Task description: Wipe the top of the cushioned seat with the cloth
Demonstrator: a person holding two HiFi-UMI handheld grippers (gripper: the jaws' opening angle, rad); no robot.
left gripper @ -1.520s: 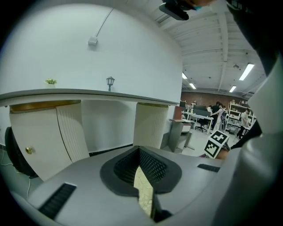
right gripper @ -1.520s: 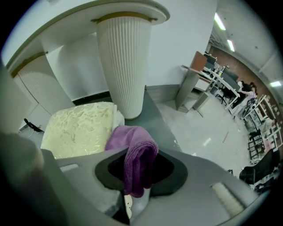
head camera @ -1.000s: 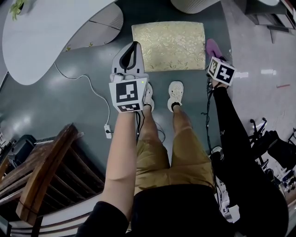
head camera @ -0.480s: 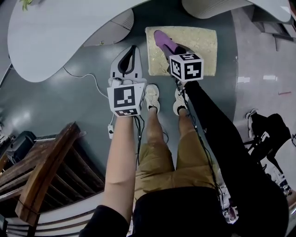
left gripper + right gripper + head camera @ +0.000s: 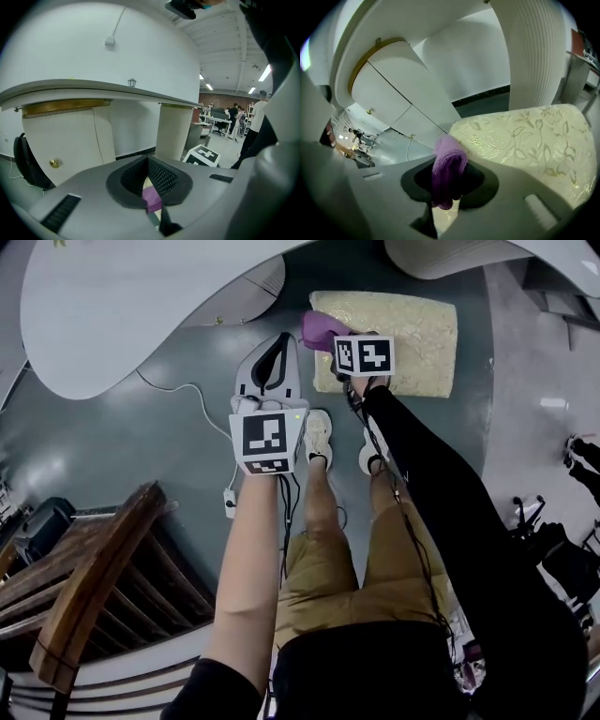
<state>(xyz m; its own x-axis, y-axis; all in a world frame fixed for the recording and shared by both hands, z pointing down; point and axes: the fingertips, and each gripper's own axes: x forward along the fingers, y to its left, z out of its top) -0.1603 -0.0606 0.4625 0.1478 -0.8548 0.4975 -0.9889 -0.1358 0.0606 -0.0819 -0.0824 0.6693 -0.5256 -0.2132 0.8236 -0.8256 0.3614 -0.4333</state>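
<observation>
My right gripper reaches forward over my shoes, and its fingers are clamped on the purple cloth. In the right gripper view the cloth is a folded bundle pinched between the fingers, its rounded top bulging above them and its lower end hanging below. It sits at the left end of the cushioned seat, right at that edge in the head view. I cannot tell whether it presses on the fabric or hangs just above it. The seat is pale gold with a leaf pattern and stands on the grey-green floor. It is just in front of a white ribbed pedestal.

My left gripper is held out beside the right one, to the left of the seat and over bare floor, well clear of the cushion. Its fingers are narrow, tips drawn together, with nothing between them. In the left gripper view the purple cloth shows only through the opening behind the tips, well beyond my gripper.

A curved white worktop fills the upper left of the head view. A white cable trails across the floor below it. A wooden chair stands at my lower left.
</observation>
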